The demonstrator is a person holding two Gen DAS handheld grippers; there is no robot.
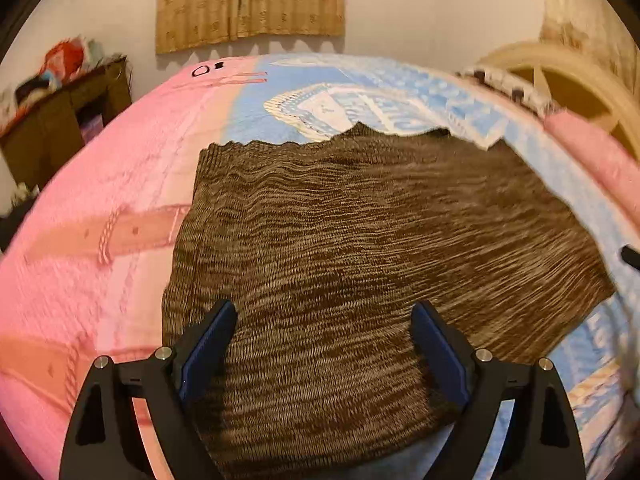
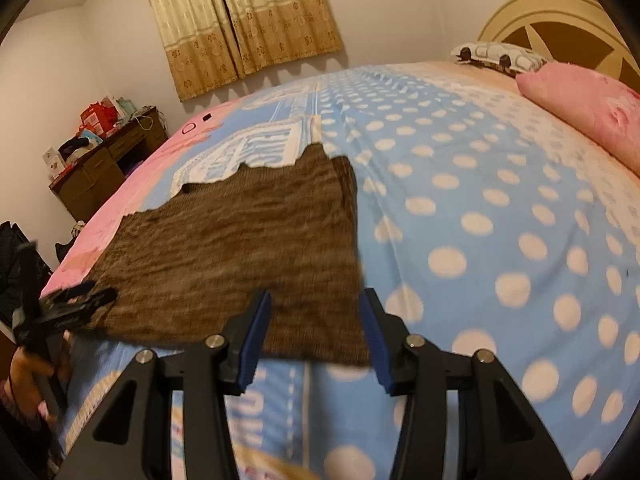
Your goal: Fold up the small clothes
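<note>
— Two grippers, one garment: where does the brown knit garment (image 1: 352, 248) lie?
— Flat on the bed cover (image 2: 480, 200), across the line where its pink part meets the blue part with white dots.

— How is the left gripper (image 1: 324, 344) set?
— Its blue-padded fingers (image 1: 208, 344) are spread wide above the garment's near edge, with nothing between them.

— And the right gripper (image 2: 316, 336)?
— Also parted, about halfway, hovering over the garment's near right corner. Whether a pad touches the knit I cannot tell.

— Any containers about?
— None that I can make out. A dark wooden counter (image 2: 108, 160) by the wall carries a red bag (image 2: 96, 118) and other clutter too small to name.

— What else is on the bed?
— A pink pillow (image 2: 580, 108) near the headboard (image 2: 560, 20), with a car-shaped cushion (image 2: 500, 56) behind it.
</note>
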